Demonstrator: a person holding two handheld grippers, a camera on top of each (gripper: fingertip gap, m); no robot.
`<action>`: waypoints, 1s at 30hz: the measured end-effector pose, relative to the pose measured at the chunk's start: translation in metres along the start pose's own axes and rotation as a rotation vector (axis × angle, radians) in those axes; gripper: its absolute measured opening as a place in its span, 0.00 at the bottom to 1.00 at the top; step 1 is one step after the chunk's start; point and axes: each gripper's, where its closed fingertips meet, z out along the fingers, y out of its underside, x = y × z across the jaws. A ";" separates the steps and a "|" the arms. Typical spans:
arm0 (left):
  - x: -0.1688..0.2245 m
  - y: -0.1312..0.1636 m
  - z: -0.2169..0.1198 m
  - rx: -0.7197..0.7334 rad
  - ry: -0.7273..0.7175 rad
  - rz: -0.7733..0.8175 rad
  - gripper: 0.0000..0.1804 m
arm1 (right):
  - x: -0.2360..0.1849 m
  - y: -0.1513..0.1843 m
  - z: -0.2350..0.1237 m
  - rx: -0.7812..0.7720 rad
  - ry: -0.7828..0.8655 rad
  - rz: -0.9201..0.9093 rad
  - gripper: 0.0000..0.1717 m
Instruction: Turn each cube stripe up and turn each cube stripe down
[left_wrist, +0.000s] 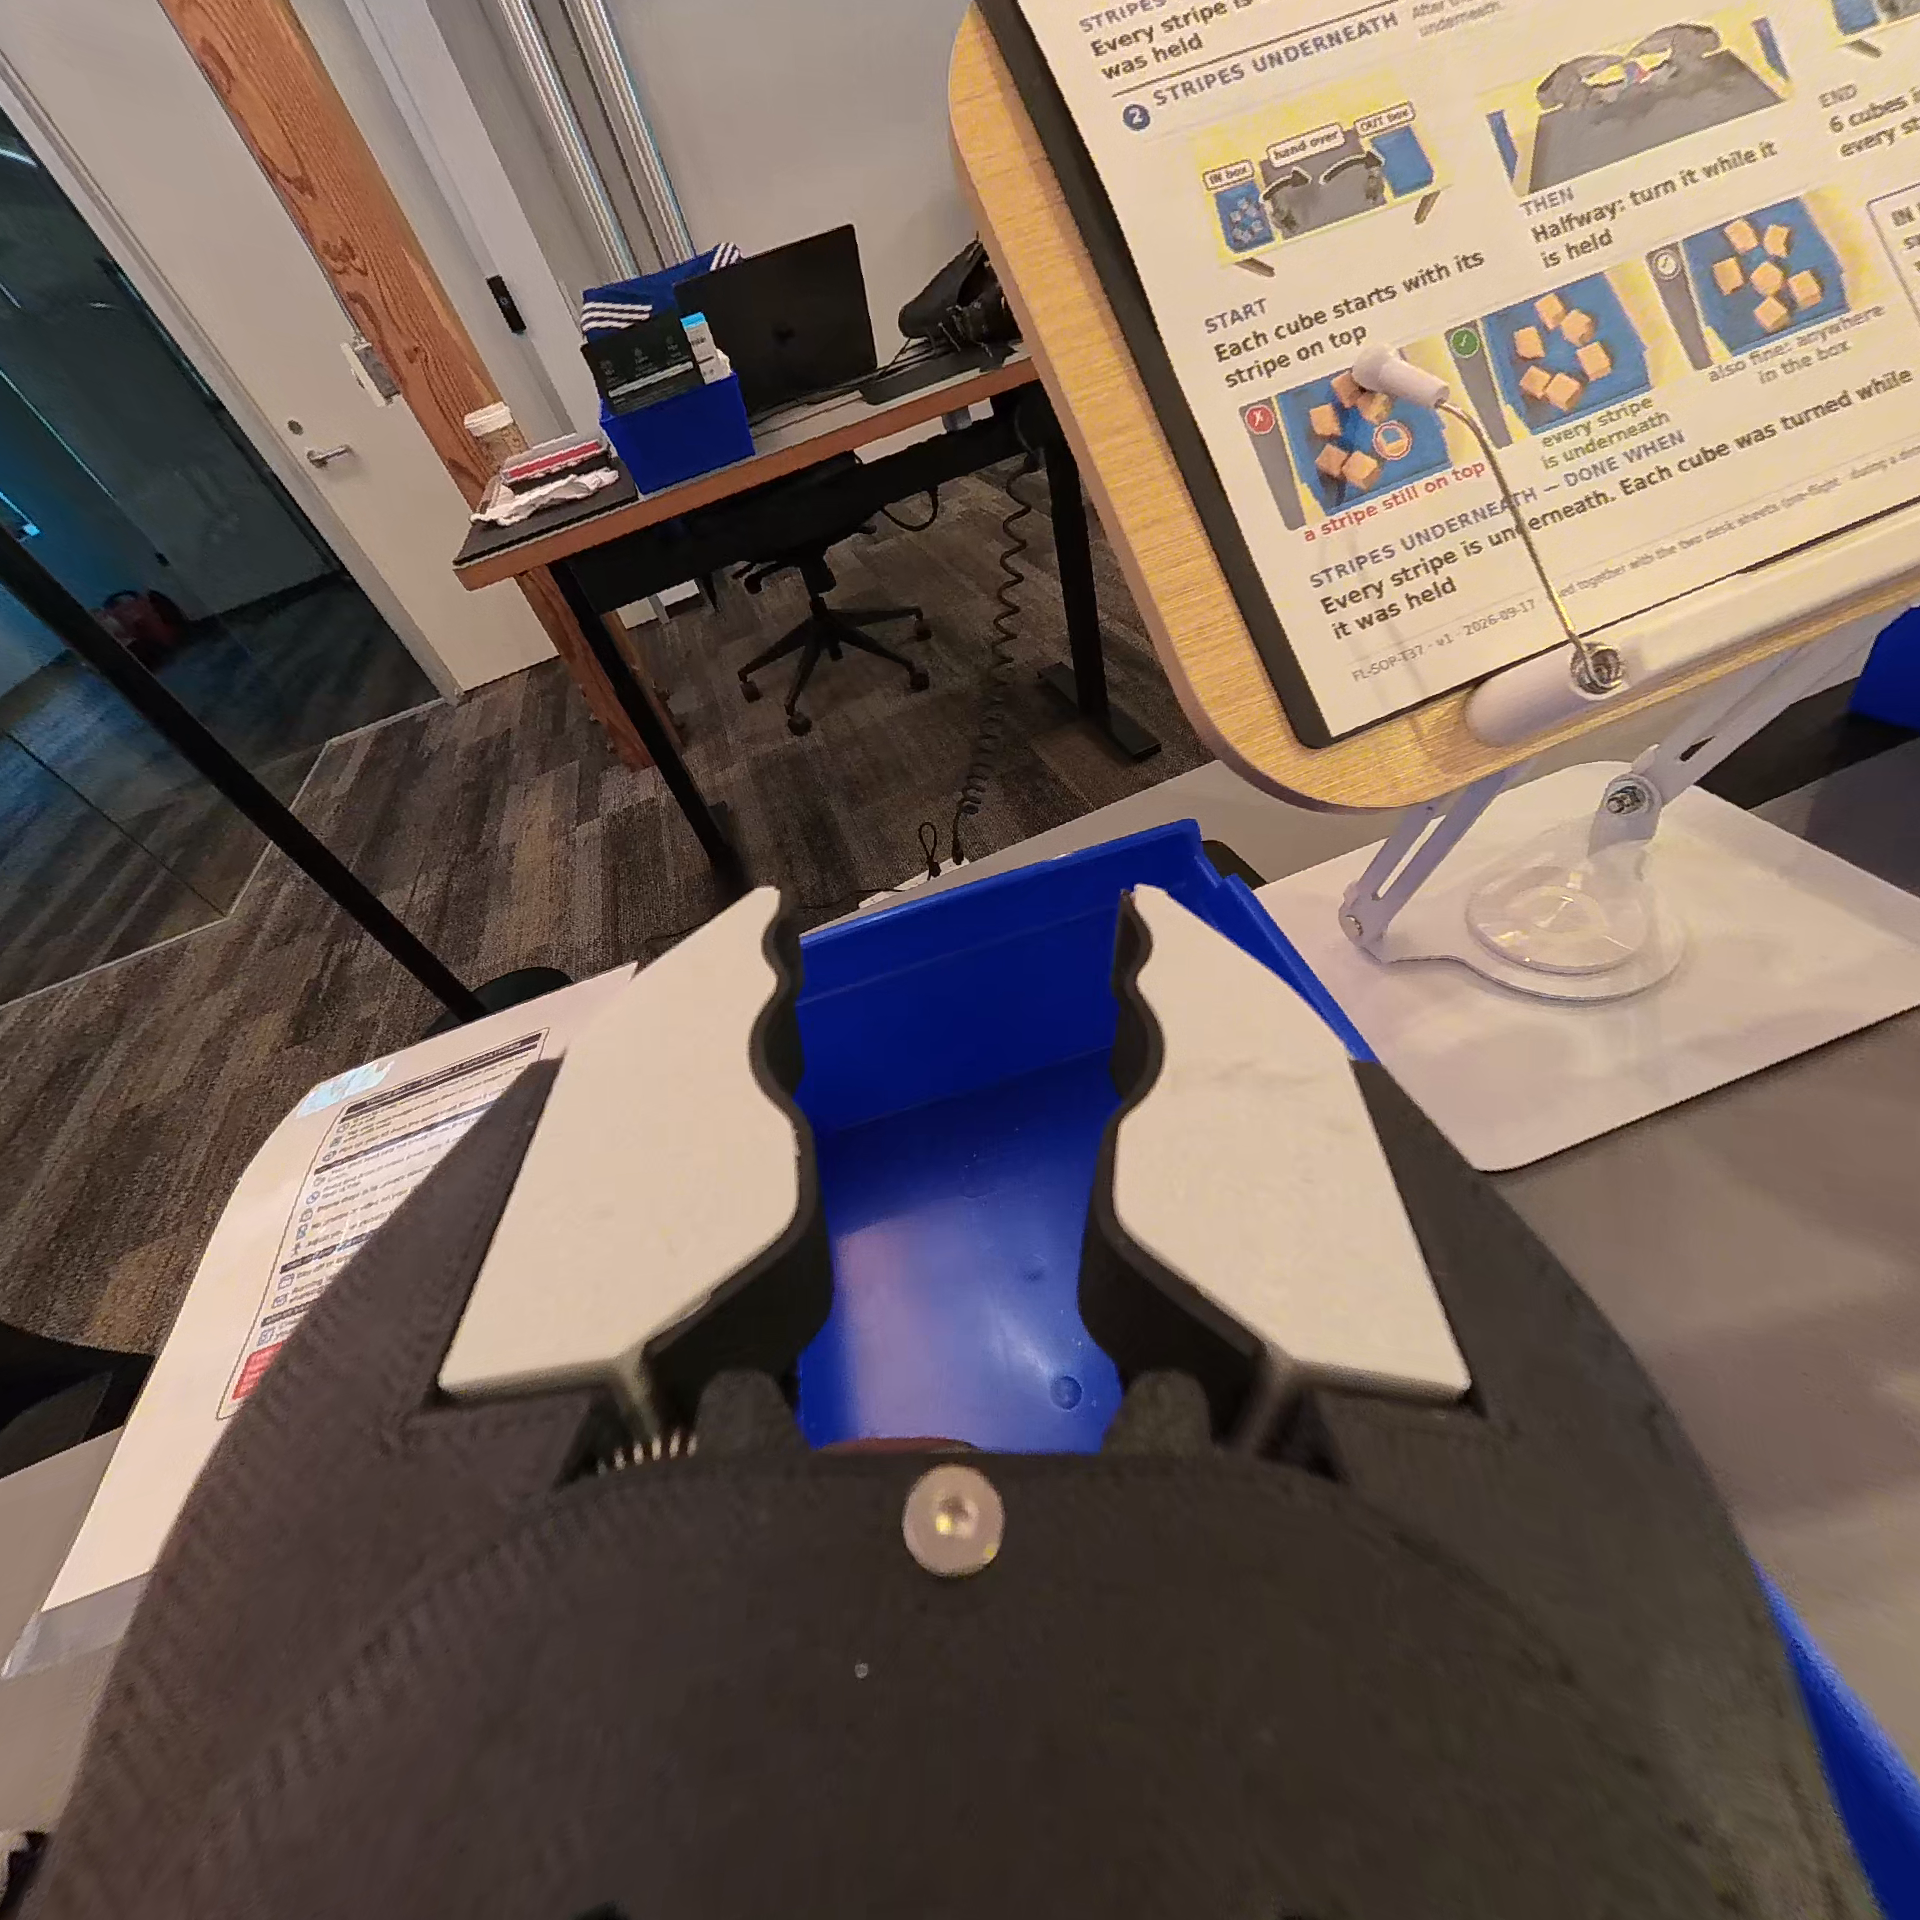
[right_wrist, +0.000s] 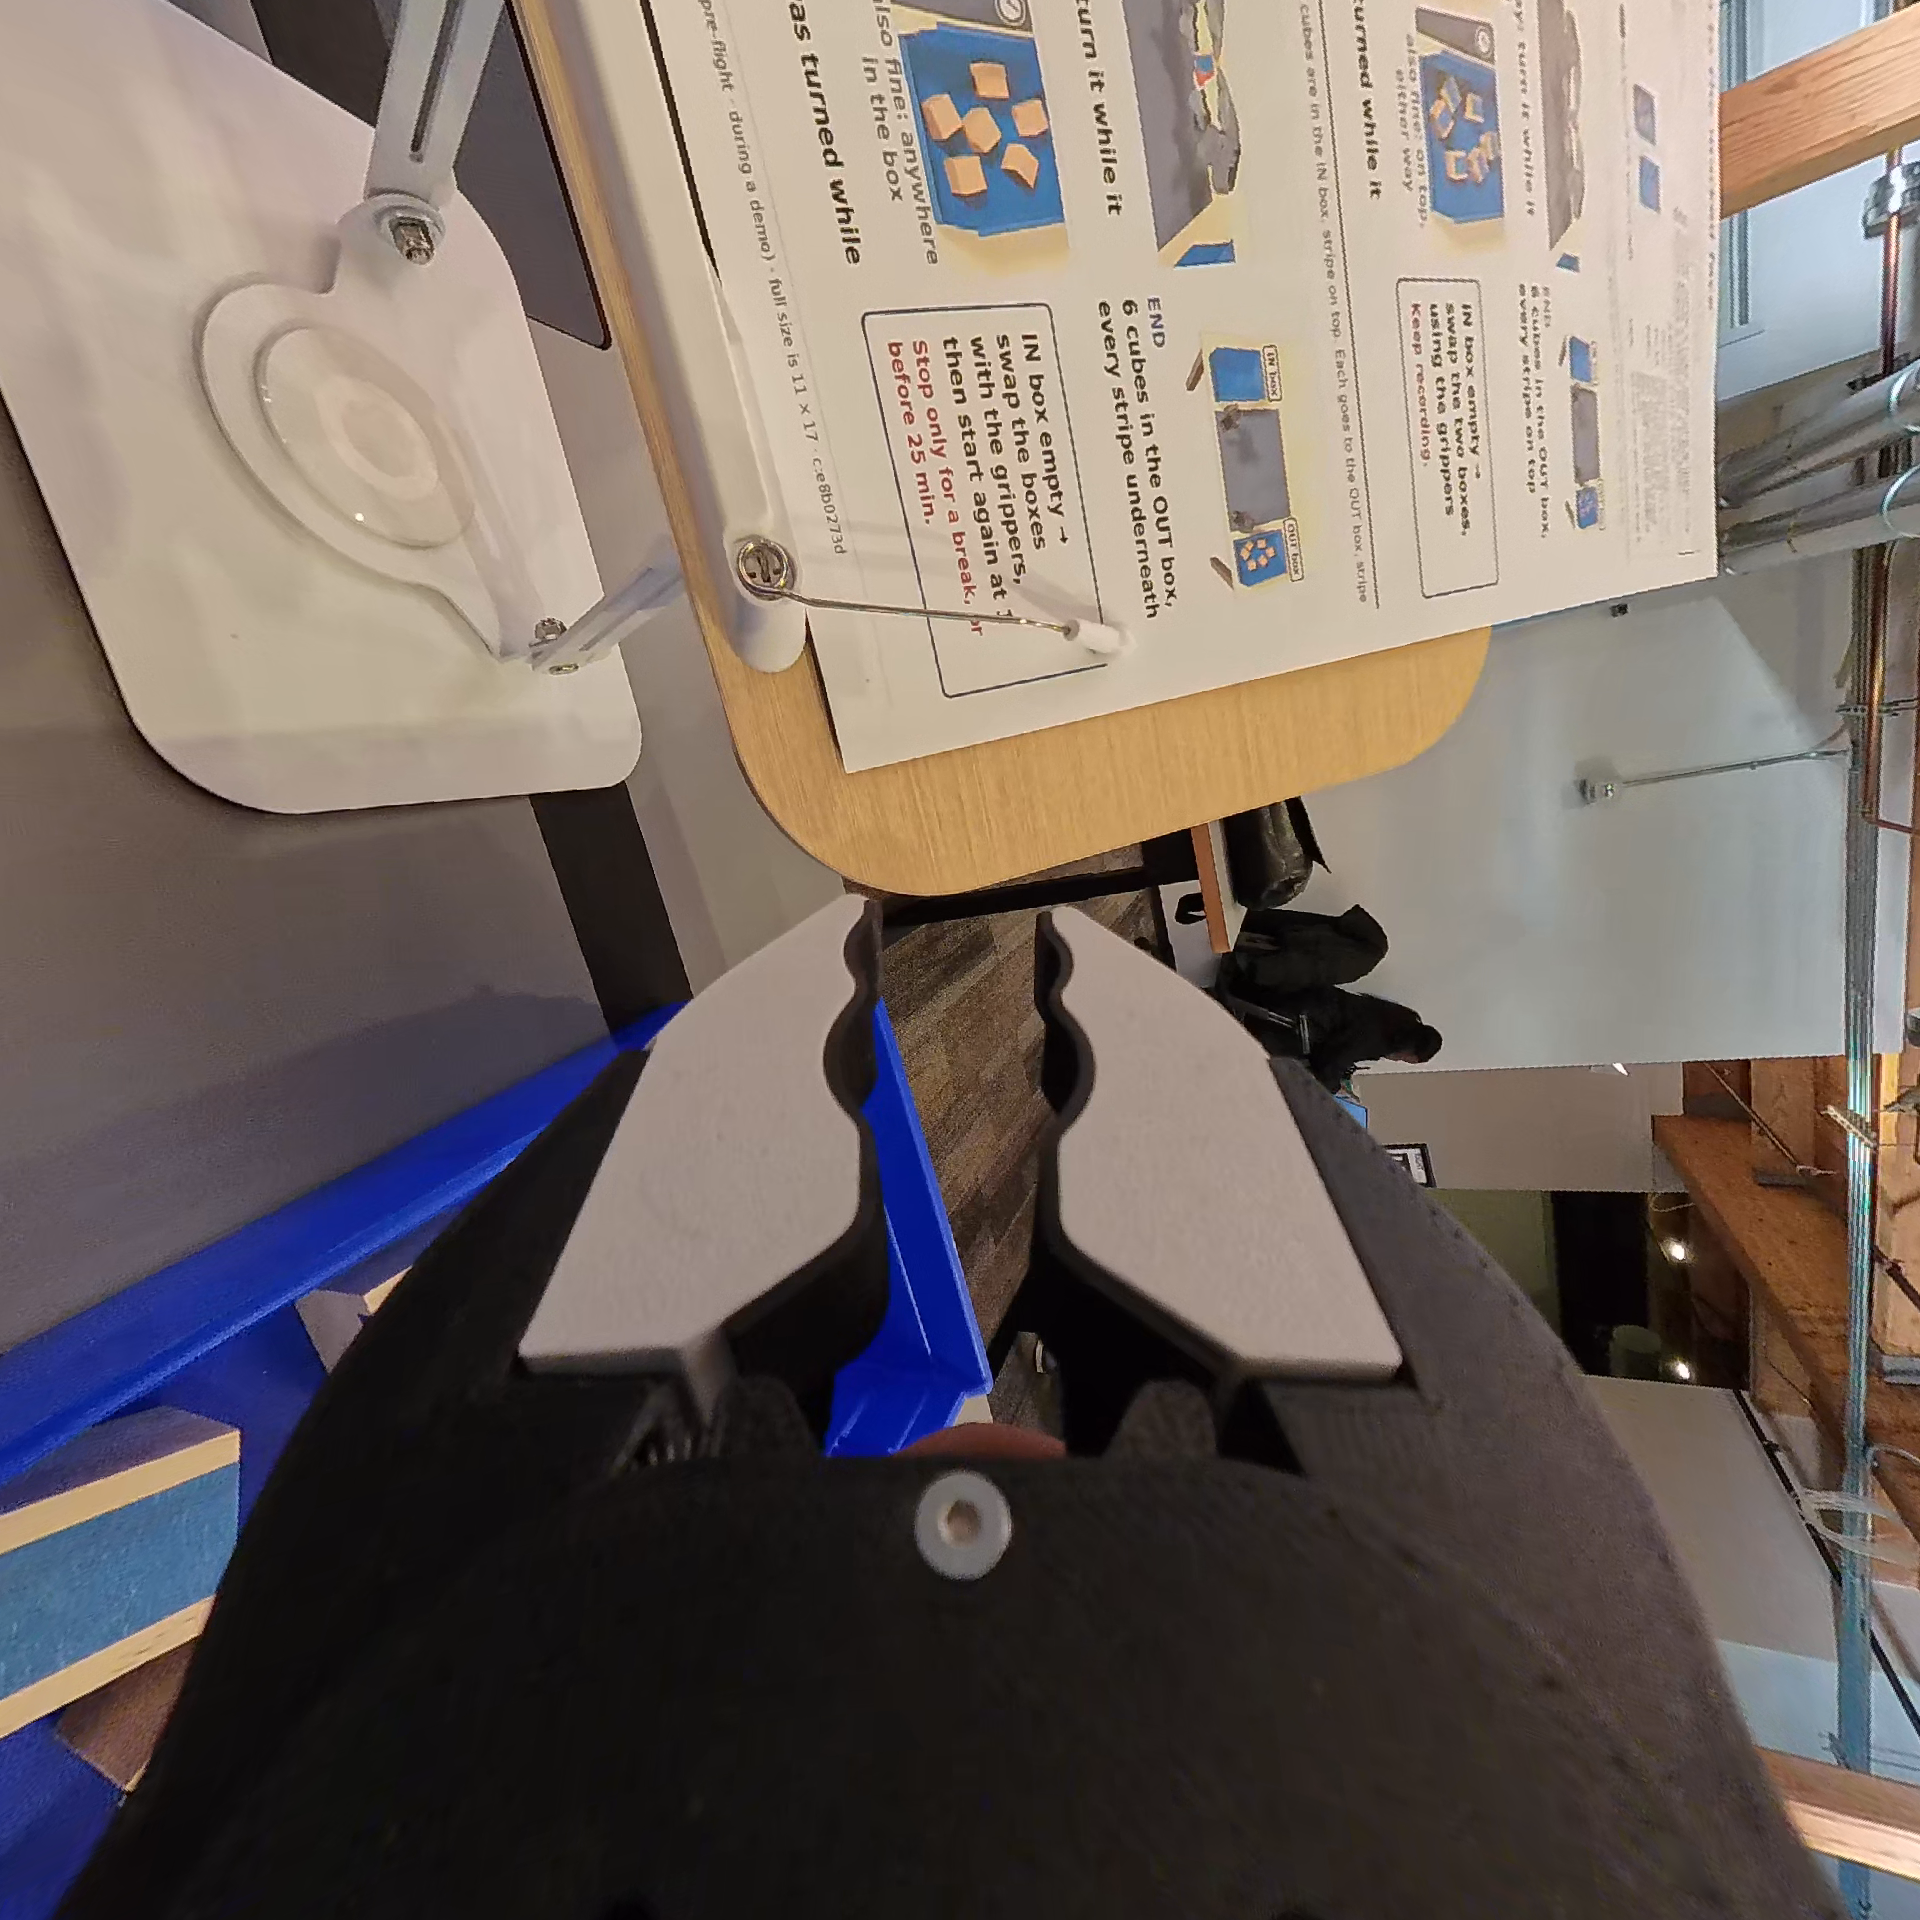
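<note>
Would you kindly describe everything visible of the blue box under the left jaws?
The blue box looks like glossy moulded plastic, open-topped, with a stepped rim on its far wall. Its visible floor is bare and shiny, with faint round mould marks. It sits on the pale table top, beside the white base of the document stand. The left gripper hovers open above it, holding nothing.

A wooden board (left_wrist: 1049, 436) on a white stand (left_wrist: 1558, 914) carried a printed instruction sheet (left_wrist: 1455, 343). Behind it stood a desk (left_wrist: 727, 457) with a black laptop (left_wrist: 800, 312) and a blue bin (left_wrist: 681, 426), an office chair (left_wrist: 821, 613) tucked below on patterned carpet (left_wrist: 416, 831).
</note>
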 end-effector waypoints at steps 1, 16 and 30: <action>0.000 0.000 0.000 0.000 -0.002 0.001 0.32 | 0.000 0.000 0.000 0.000 0.001 0.000 0.17; -0.031 0.011 0.002 -0.002 -0.131 0.034 0.48 | 0.039 0.015 -0.001 0.038 0.188 0.142 0.39; -0.084 0.060 -0.024 -0.389 -0.112 0.210 0.64 | 0.025 0.133 0.005 -0.314 -0.091 0.341 0.50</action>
